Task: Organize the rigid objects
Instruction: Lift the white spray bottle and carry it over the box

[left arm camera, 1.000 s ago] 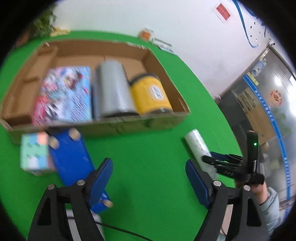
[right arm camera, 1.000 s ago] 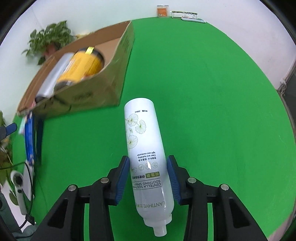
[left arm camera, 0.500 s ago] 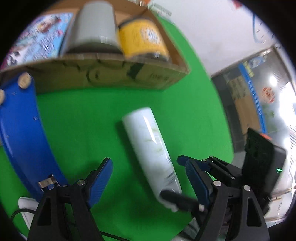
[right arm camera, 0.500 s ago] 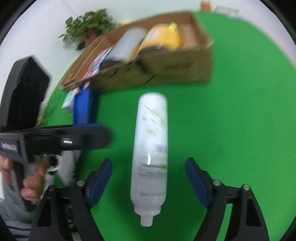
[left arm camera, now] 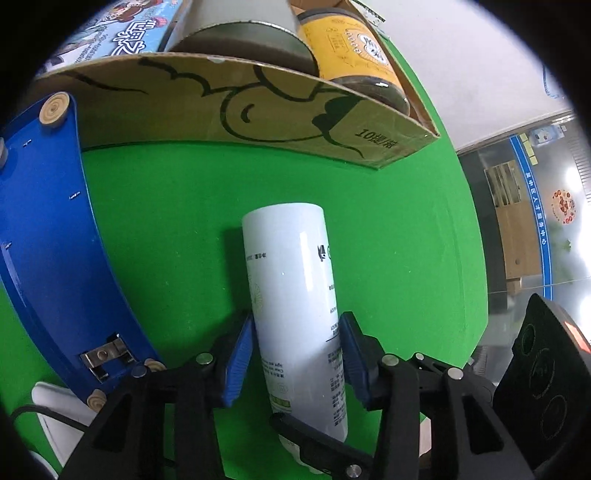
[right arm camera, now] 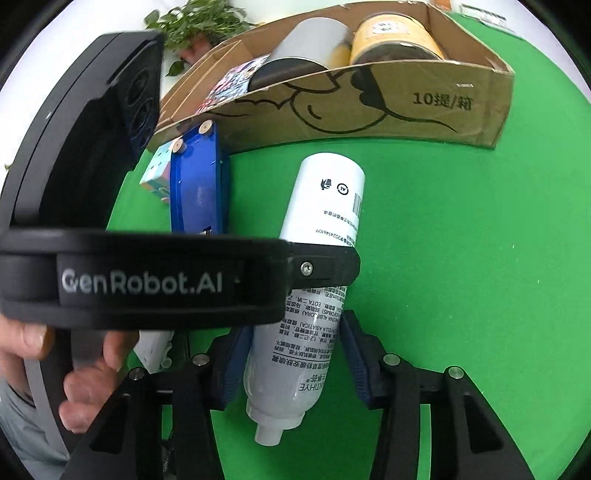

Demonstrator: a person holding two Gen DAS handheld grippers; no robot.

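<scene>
A white spray bottle (left arm camera: 295, 295) lies on the green table, its flat end toward the cardboard box (left arm camera: 258, 114). My left gripper (left arm camera: 295, 354) is shut on the bottle's lower body, both blue pads against it. In the right wrist view the bottle (right arm camera: 325, 206) lies between the fingers of my right gripper (right arm camera: 291, 363), which are close around its nozzle end; the left gripper's black body (right arm camera: 147, 280) crosses over the bottle. The box holds a yellow can (left arm camera: 354, 48), a grey cylinder (left arm camera: 240, 40) and a picture book (left arm camera: 122, 40).
A blue board with wooden pegs (left arm camera: 48, 236) lies left of the bottle, beside the box's front wall. A pastel cube (right arm camera: 157, 175) sits behind it. A potted plant (right arm camera: 199, 18) stands beyond the box. A white device with a cable (left arm camera: 55, 406) lies at the near left.
My left gripper moved in over the bottle and closed on it. My right gripper opened half a second ago and has since narrowed around the bottle's nozzle end. The bottle stays on the table.
</scene>
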